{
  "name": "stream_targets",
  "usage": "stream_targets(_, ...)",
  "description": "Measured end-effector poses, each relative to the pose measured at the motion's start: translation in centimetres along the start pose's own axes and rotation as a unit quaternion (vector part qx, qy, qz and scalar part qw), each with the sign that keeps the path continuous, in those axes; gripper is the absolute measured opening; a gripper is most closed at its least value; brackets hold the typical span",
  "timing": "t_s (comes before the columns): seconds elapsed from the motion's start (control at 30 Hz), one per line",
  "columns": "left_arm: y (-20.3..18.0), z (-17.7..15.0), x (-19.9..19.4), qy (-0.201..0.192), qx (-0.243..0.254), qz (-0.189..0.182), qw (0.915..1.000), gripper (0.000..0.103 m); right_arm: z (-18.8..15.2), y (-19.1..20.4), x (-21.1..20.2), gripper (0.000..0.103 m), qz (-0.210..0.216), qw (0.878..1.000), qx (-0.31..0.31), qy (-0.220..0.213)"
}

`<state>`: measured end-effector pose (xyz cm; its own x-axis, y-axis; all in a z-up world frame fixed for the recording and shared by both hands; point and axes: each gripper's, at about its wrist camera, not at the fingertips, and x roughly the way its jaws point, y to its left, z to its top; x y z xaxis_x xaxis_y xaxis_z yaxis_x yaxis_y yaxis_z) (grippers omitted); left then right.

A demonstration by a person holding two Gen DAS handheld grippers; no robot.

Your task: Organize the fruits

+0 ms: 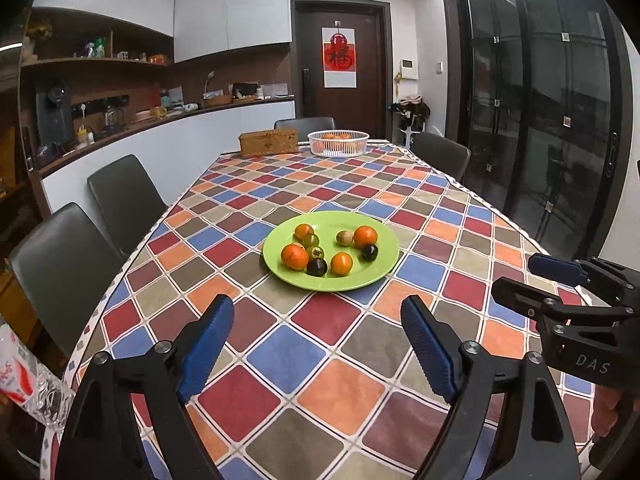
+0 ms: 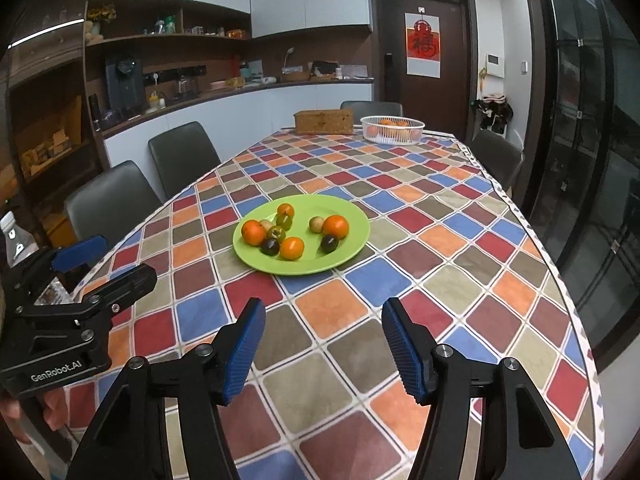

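A green plate (image 1: 376,276) (image 2: 352,216) sits mid-table with several small fruits: orange ones (image 1: 295,256) (image 2: 253,232), dark plum-like ones (image 1: 317,267) (image 2: 329,243), green ones (image 1: 310,240) and a tan one (image 1: 344,237) (image 2: 316,224). My left gripper (image 1: 318,338) is open and empty, above the cloth short of the plate. My right gripper (image 2: 324,344) is open and empty too, beside it; it also shows at the right of the left wrist view (image 1: 532,276).
A white wire basket (image 1: 338,143) (image 2: 392,129) with oranges and a woven box (image 1: 268,142) (image 2: 323,121) stand at the table's far end. Grey chairs (image 1: 64,268) (image 2: 112,208) line the left side and far end. A checked cloth (image 1: 320,360) covers the table. A plastic bottle (image 2: 16,240) stands at left.
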<state>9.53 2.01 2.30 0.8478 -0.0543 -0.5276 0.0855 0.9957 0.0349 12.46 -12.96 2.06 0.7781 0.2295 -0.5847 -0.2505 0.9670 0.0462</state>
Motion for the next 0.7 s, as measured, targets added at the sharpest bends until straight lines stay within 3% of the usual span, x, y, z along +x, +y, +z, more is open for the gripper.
stream_targets(0.7, -2.0, -0.8, -3.1, -0.02, 0.012, -0.003, 0.9997, 0.088, -2.0, -0.6, -4.1, 0.061, -0.005, 1.0, 0.007, -0.027)
